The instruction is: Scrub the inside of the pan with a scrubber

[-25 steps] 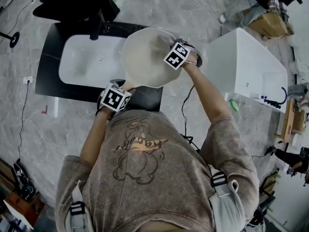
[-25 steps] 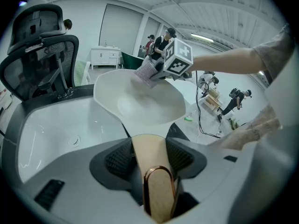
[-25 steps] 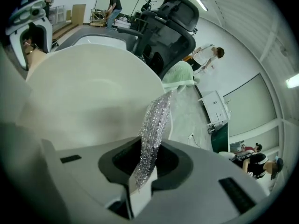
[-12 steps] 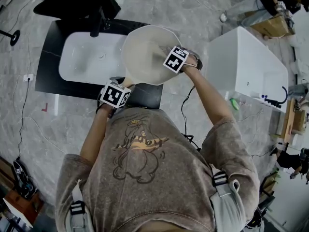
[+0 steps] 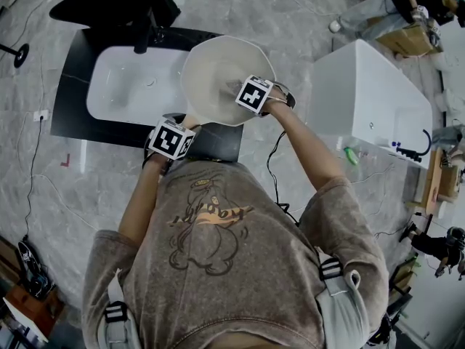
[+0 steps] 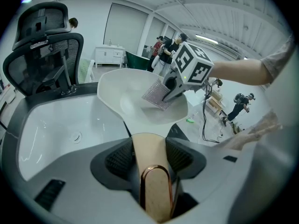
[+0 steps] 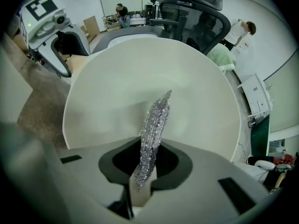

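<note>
My left claw (image 6: pixel 149 158) clamps the handle (image 6: pixel 156 190) to steady the pan (image 6: pixel 122 101) — my right claw (image 7: pixel 148 162), pinching the scrubber (image 7: pixel 156 120), should press it flat.

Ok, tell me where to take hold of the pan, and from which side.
Grip the pan by its tan handle, coming from the person's side along its length, one jaw on each flank. The handle is narrow and juts out from the rim; the rest is wide and smooth. The left gripper is clamped there so; the right gripper holds the scrubber inside.
</note>
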`<state>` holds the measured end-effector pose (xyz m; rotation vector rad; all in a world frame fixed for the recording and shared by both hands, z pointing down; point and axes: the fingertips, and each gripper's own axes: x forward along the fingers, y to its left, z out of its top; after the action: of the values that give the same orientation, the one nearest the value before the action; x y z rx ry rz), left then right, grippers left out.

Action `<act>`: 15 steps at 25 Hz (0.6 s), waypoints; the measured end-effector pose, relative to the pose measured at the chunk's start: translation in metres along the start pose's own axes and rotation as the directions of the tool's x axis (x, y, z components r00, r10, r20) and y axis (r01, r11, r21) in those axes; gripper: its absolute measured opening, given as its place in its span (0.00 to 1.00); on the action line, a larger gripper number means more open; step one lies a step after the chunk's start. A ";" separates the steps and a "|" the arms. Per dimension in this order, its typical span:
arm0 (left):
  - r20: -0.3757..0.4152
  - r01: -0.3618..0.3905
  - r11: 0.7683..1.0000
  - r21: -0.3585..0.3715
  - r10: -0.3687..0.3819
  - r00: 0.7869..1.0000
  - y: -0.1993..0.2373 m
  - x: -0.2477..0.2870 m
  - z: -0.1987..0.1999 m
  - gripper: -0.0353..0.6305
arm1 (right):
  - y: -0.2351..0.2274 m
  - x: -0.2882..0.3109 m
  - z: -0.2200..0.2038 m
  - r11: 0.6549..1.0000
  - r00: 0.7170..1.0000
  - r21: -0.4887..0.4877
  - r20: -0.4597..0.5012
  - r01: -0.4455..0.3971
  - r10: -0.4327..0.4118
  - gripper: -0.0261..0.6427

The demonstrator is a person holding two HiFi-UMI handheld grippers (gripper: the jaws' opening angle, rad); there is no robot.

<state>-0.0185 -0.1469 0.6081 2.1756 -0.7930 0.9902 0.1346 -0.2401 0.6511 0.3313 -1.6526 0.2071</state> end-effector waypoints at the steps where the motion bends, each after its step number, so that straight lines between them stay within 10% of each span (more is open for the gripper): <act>1: 0.000 -0.002 1.000 0.001 0.002 1.000 -0.001 -0.001 0.000 0.41 | 0.004 0.000 -0.001 1.000 1.000 0.004 -0.014 -0.009 0.009 0.15; 15: -0.010 0.005 1.000 0.004 -0.005 1.000 0.000 -0.002 0.001 0.41 | 0.053 0.004 0.049 0.977 0.978 0.064 0.074 -0.202 0.197 0.15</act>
<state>-0.0192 -0.1472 0.6064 2.1732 -0.7806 1.0004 0.0708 -0.2063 0.6525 0.2269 -1.7483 0.4103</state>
